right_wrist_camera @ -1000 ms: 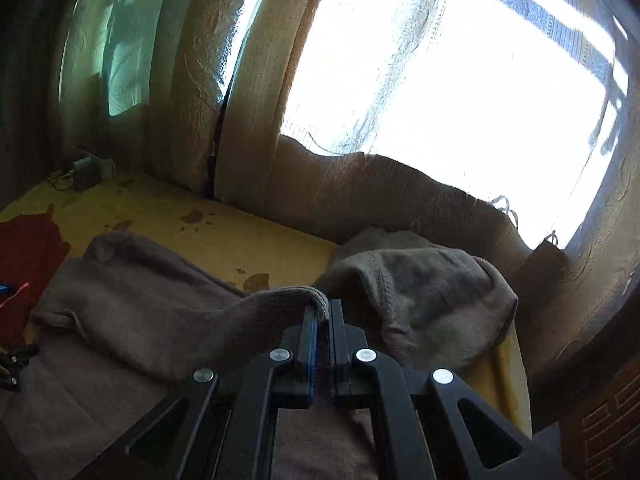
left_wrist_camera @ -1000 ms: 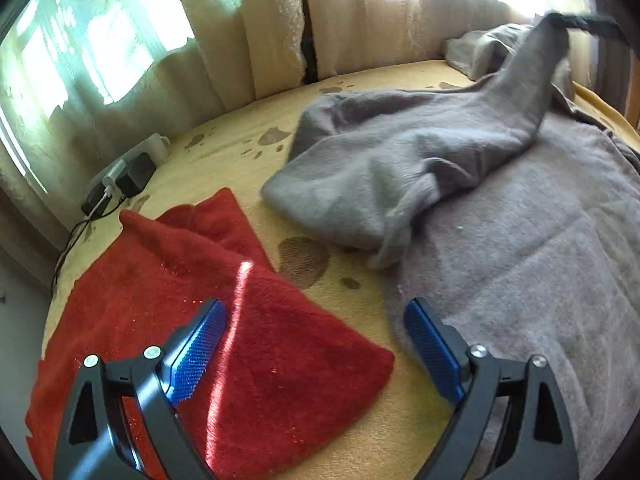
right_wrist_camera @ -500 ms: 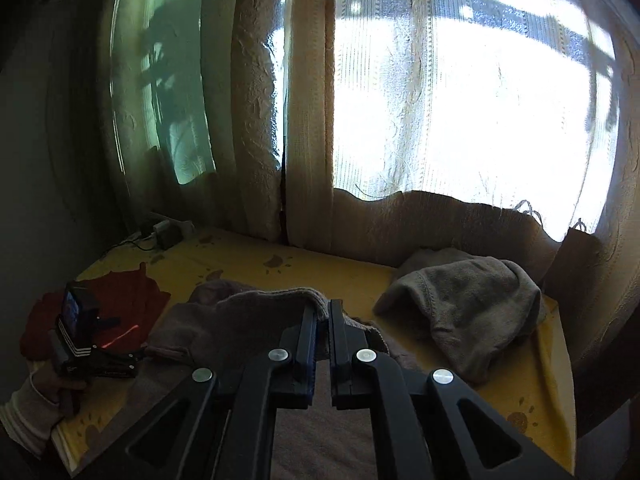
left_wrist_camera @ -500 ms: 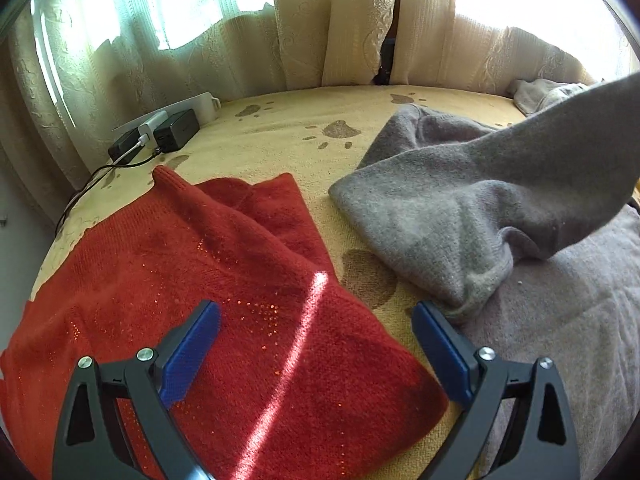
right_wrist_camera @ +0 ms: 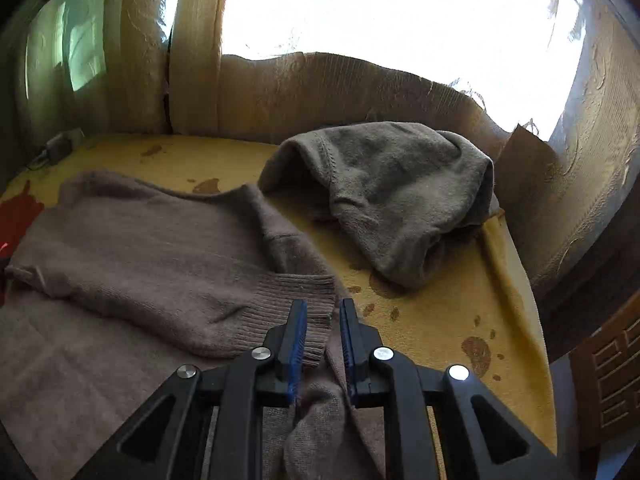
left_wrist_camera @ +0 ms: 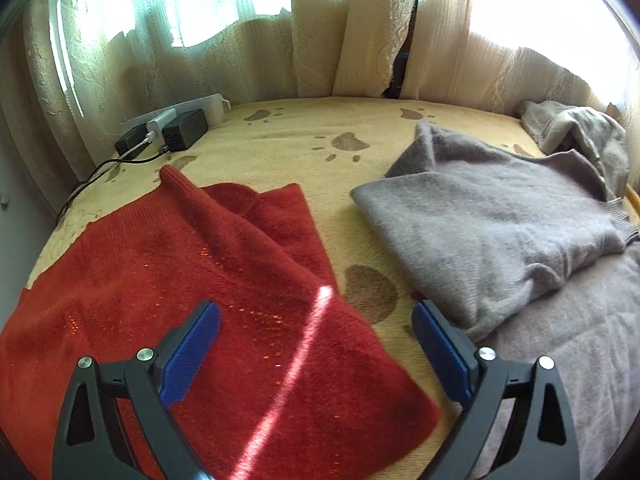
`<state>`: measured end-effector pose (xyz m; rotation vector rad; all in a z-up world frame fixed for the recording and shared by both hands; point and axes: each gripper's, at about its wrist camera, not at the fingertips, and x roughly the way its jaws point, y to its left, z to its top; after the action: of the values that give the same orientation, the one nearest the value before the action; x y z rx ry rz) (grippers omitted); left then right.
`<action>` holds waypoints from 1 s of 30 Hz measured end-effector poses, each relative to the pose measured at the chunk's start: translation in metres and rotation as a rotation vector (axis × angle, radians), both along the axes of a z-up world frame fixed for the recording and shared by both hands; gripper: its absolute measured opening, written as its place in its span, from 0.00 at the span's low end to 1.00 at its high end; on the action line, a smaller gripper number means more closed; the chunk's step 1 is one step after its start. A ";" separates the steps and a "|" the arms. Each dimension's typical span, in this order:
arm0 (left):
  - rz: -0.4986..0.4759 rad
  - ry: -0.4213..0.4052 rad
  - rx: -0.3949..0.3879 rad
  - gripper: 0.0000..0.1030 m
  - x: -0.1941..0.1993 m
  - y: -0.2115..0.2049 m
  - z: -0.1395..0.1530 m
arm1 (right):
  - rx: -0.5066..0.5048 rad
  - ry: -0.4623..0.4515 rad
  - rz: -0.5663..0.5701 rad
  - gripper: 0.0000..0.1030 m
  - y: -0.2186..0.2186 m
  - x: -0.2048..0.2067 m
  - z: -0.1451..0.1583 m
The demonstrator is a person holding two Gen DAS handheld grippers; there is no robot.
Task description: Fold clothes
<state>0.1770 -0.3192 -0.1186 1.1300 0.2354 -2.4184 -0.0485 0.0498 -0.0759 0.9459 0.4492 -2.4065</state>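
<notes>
Both grippers tilt downward over the bed. The left gripper (left_wrist_camera: 316,336) hangs with its jaws spread wide and nothing between them, its blue pads (left_wrist_camera: 188,354) poised above the near corner of the red sweater (left_wrist_camera: 180,280). The right gripper (right_wrist_camera: 323,334) has just been opening: its jaws now stand a little apart, with the ribbed cuff (right_wrist_camera: 288,312) of the grey sweater (right_wrist_camera: 140,252) lying loose in the gap, the pads no longer pinching it. From the left gripper, the red sweater spreads from 9 to 6 o'clock, rumpled, a stripe of sunlight across it; the grey sweater (left_wrist_camera: 500,232) lies at 2 to 4 o'clock, its sleeve folded across the body, apart from the red one. A second, paler grey garment (right_wrist_camera: 392,196) sits bunched at 1 o'clock from the right gripper, near the bed's far edge, just beyond the grey sweater. All rest on a yellow bedspread (left_wrist_camera: 320,160) printed with brown paw marks. Cream curtains (left_wrist_camera: 352,32) hang close behind the bed, bright windows glowing through them. A power strip with chargers (left_wrist_camera: 172,130) lies at 11 o'clock from the left gripper, against the curtains.
</notes>
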 end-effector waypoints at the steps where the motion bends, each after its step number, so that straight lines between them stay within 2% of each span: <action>1: -0.014 0.001 0.022 0.96 -0.003 0.003 0.000 | -0.046 -0.010 0.022 0.59 0.000 0.004 0.004; 2: -0.025 -0.001 0.042 0.96 -0.008 0.005 -0.001 | -0.092 -0.020 0.045 0.77 0.000 0.008 0.008; 4: -0.028 -0.007 0.035 0.96 -0.014 0.010 -0.002 | -0.186 -0.059 0.119 0.77 -0.007 0.017 0.017; 7: -0.004 -0.010 -0.001 0.96 -0.020 0.012 -0.004 | -0.335 -0.176 0.271 0.77 -0.034 0.025 0.025; 10: 0.051 0.011 -0.004 0.96 -0.017 0.006 -0.006 | -0.470 -0.358 0.405 0.77 -0.072 0.022 0.028; 15: 0.120 0.076 0.039 0.96 -0.005 -0.007 -0.005 | -0.579 -0.647 0.567 0.77 -0.166 0.005 0.026; 18: 0.124 0.122 0.091 0.96 0.004 -0.015 -0.003 | -0.516 -0.731 0.624 0.77 -0.235 0.008 0.018; 21: 0.120 0.155 0.134 0.96 0.011 -0.022 -0.003 | -0.387 -0.840 0.709 0.77 -0.304 0.019 -0.007; 23: 0.124 0.169 0.138 0.96 0.014 -0.023 -0.002 | -0.285 -0.829 0.729 0.77 -0.338 0.029 -0.021; 24: 0.125 0.169 0.137 0.96 0.014 -0.024 -0.002 | -0.250 -0.808 0.732 0.77 -0.352 0.031 -0.025; 30: 0.161 0.185 0.148 0.96 0.022 -0.034 0.001 | -0.133 -0.919 0.781 0.78 -0.391 0.030 -0.055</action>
<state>0.1990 -0.3534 -0.1175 0.9089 0.5510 -2.3919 -0.0183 -0.3408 -0.1313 1.3568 0.2244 -1.1326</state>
